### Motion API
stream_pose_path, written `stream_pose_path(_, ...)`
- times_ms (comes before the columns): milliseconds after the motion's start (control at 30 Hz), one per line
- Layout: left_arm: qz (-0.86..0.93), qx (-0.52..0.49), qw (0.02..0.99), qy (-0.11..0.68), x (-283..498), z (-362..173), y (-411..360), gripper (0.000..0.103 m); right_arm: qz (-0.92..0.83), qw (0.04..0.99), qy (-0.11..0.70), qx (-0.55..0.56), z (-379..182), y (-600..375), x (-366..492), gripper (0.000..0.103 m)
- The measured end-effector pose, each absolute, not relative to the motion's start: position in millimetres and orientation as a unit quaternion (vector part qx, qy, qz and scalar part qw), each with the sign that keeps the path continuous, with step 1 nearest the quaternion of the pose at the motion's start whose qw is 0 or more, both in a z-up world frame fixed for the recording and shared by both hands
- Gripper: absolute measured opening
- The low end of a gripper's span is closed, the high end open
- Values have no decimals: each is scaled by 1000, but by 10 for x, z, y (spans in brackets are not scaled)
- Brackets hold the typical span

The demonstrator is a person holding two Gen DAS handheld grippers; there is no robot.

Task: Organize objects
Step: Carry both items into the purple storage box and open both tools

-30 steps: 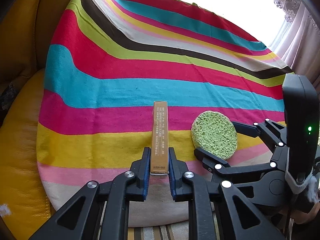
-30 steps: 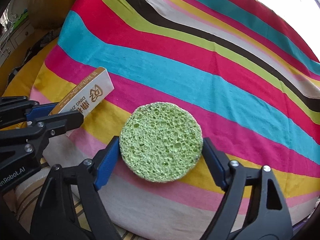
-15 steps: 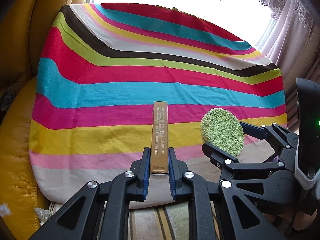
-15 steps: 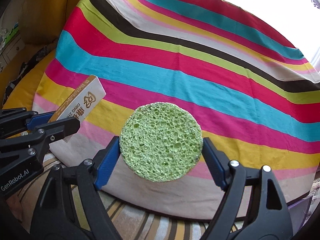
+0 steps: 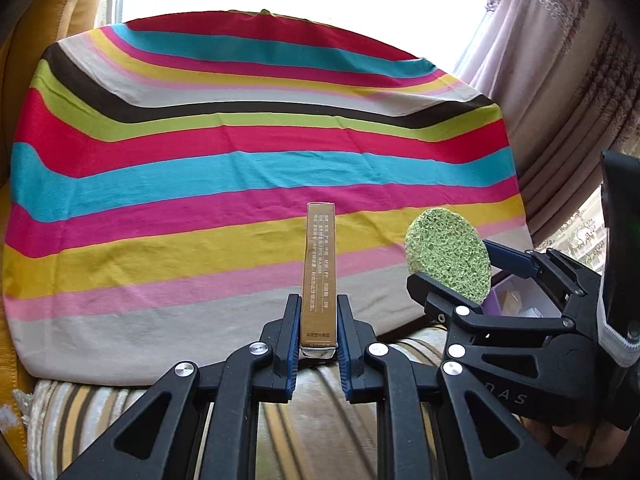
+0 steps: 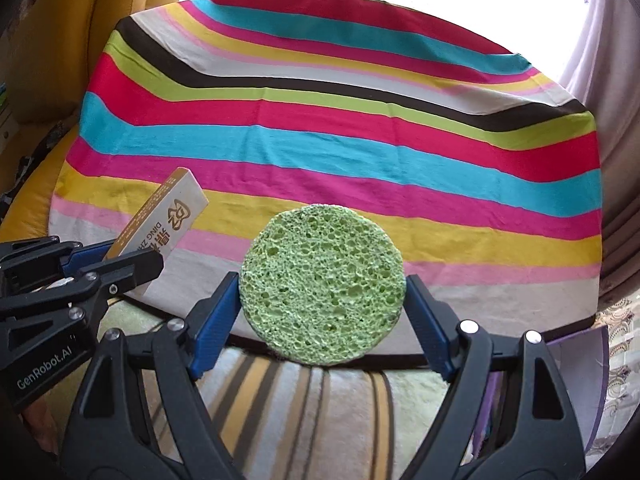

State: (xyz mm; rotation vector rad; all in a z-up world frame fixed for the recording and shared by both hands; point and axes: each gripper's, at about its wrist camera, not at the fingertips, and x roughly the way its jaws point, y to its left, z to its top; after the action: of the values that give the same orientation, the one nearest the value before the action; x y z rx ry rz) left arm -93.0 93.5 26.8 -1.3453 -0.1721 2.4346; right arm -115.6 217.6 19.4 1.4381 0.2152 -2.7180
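Left tongs [image 5: 318,330] clamped on the near end of a slim gold box [image 5: 319,276], edge up for a narrow grip. Right tongs [image 6: 322,308] squeezing a round green sponge [image 6: 323,285] across its width. Both lifted clear of the striped cloth [image 5: 200,168], over its near edge, probably for carrying elsewhere.

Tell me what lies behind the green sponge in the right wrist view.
Behind the green sponge, gripped edgewise by the right gripper, lie the striped cloth and a striped cushion. The cloth's near edge directly behind it is covered.
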Motion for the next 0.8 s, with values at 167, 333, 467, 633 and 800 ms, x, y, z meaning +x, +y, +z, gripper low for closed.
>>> stream_pose_path(167,849,-477,222,-50,-801,327,1424,17,-885,-15,49,463,294,2651,-912,83)
stream_pose_path(333,833,-483,269,-36,-623,351,1907,17,-885,-62,27,461,394,3198,-587,83)
stream_pose_path(467,820,-485,304,-18,-465,396,2322,17,-883,-102,3,457,466,3642,-297,83)
stream_pose_path(633,806,-487,337,10,-280,427,2780,17,-878,-146,-20,455,510,4086,60,83)
stream_pose_path(800,793,-494,355,34,-141,376,3162,17,-870,-183,-45,456,468,4498,391,83)
